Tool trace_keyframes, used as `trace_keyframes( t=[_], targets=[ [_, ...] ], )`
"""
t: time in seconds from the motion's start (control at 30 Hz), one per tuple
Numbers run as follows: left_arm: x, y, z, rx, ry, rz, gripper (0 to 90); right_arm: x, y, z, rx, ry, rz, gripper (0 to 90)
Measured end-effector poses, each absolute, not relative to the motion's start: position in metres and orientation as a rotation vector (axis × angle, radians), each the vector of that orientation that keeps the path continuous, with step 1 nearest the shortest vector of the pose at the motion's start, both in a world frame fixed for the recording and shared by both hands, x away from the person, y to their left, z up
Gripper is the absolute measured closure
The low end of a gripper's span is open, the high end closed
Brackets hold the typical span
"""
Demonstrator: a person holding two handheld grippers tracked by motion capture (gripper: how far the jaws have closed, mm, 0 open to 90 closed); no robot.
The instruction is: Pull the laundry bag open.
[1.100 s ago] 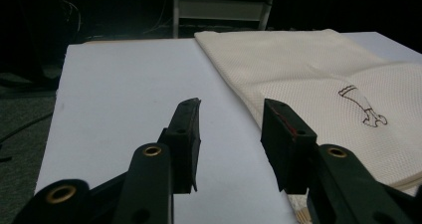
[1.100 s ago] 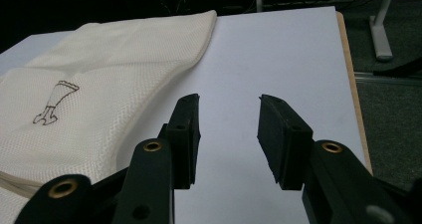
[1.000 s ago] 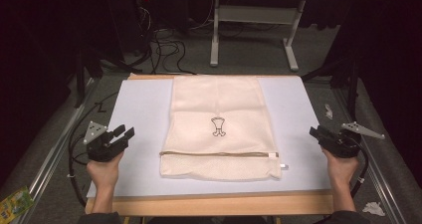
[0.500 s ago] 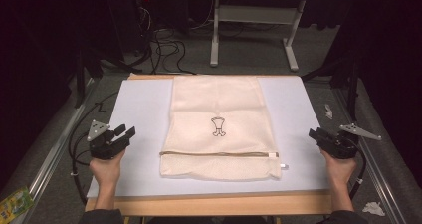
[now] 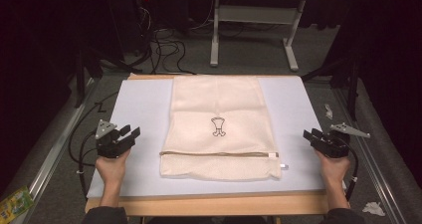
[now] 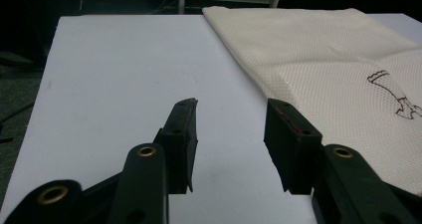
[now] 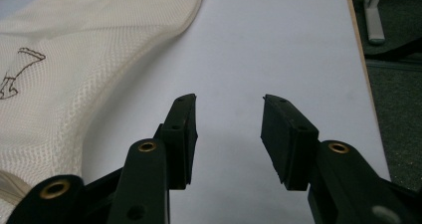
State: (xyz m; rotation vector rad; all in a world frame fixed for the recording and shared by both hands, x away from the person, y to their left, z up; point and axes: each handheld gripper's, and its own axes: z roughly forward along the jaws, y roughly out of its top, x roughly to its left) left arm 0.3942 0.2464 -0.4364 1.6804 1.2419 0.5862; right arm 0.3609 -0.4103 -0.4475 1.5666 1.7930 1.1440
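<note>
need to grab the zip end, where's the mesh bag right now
In the high view the mesh bag lies flat mid-table on the white board, zipper edge nearest the person, between the left gripper and right gripper.

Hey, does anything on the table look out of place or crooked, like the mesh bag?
Nothing stands out. The cream mesh bag lies flat and roughly square on the white mat, zipper end toward the person. The left hand-held gripper and right hand-held gripper sit open at either side, clear of it. Small scraps lie on the floor.
</note>
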Motion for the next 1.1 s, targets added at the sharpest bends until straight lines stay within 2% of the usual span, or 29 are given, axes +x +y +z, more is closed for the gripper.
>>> trace_keyframes(
  t=[1.1],
  targets=[
    [0.416,0.231,-0.463,1.735,1.292,0.567,54.9,0.376,-0.400,-0.466,1.609,1.816,1.088,58.3]
  ],
)
